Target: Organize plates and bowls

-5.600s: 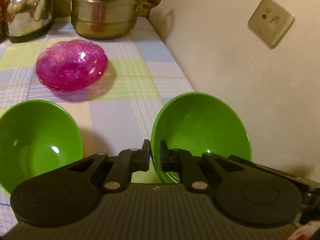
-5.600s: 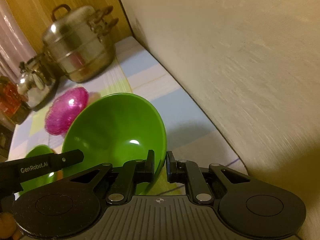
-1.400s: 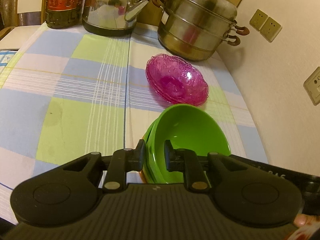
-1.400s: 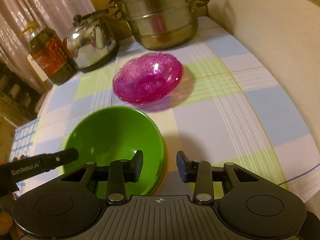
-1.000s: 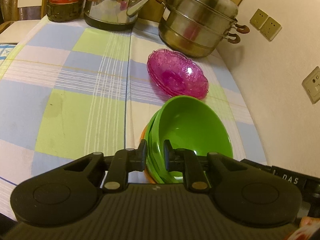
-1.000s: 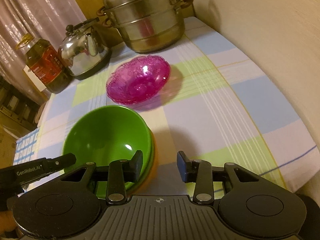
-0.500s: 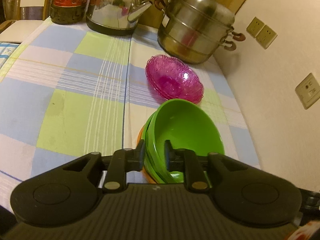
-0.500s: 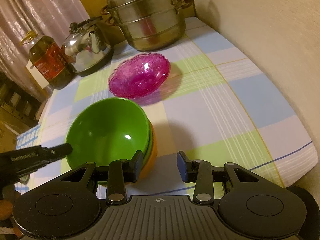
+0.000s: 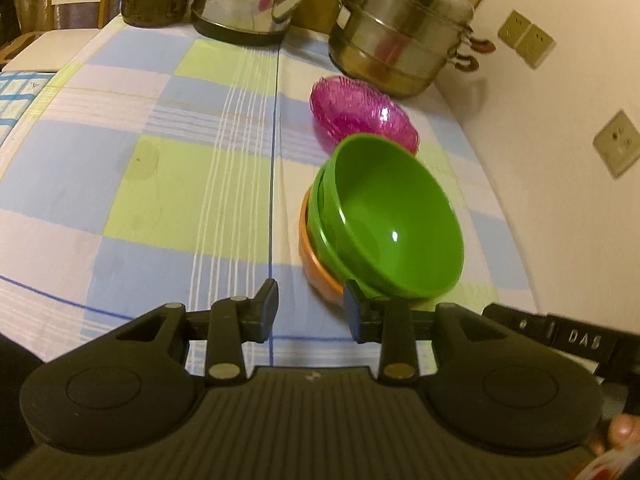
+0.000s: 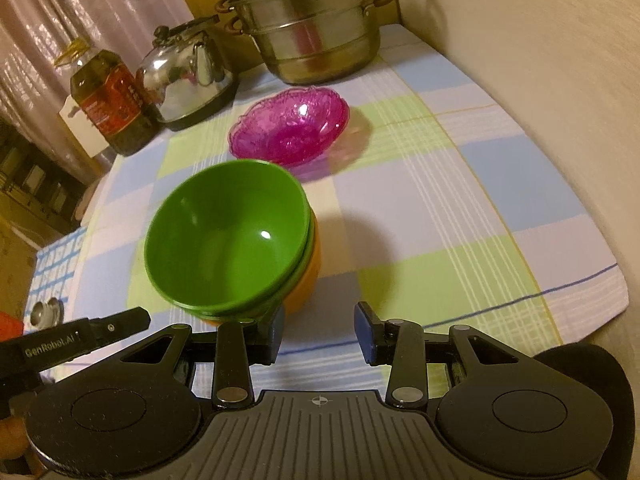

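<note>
Two green bowls (image 10: 228, 236) nested in one orange bowl (image 10: 308, 276), one pink dish (image 10: 290, 128) beyond; both hand-held grippers, left (image 9: 310, 312) and right (image 10: 320, 332), parted, empty.

"GenRobot.AI" on left tongs (image 10: 82, 338)

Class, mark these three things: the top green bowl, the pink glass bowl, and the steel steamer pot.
top green bowl (image 10: 224, 236), right wrist view, inner wall.
pink glass bowl (image 10: 290, 130), right wrist view, inside.
steel steamer pot (image 10: 312, 28), right wrist view, side wall.

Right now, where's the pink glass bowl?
In the right wrist view the pink glass bowl sits mid-table, just beyond the green bowl stack and in front of the steel steamer pot.
</note>
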A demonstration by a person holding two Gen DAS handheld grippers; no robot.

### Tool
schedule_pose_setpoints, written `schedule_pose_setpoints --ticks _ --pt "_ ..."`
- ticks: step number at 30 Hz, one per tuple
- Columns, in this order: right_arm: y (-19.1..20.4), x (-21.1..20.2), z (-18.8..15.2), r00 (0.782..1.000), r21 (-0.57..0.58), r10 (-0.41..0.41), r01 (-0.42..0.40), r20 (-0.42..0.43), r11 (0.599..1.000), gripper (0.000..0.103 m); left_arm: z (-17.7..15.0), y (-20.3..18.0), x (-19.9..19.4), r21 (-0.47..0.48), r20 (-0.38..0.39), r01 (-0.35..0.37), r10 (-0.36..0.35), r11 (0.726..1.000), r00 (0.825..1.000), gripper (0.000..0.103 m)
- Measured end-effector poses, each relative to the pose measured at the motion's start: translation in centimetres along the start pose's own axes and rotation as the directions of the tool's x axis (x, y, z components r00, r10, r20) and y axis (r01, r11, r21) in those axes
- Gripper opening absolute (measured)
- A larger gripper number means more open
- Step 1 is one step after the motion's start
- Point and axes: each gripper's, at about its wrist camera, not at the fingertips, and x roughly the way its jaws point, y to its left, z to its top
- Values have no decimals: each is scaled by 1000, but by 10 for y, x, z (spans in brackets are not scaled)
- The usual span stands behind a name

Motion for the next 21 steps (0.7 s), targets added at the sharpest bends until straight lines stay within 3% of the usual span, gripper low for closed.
schedule_pose_setpoints --ticks 9,17,21 --pt "5 -1 -10 1000 -67 -10 9 -7 998 39 -18 -11 -6 119 43 -123 119 985 992 34" --pt "10 2 -13 1000 -116 -15 15 -4 993 39 -14 -10 -8 106 30 -100 97 989 995 35" --pt "7 3 -8 1000 -95 -8 7 -12 995 39 -5 -4 -11 45 10 -29 28 999 1000 35"
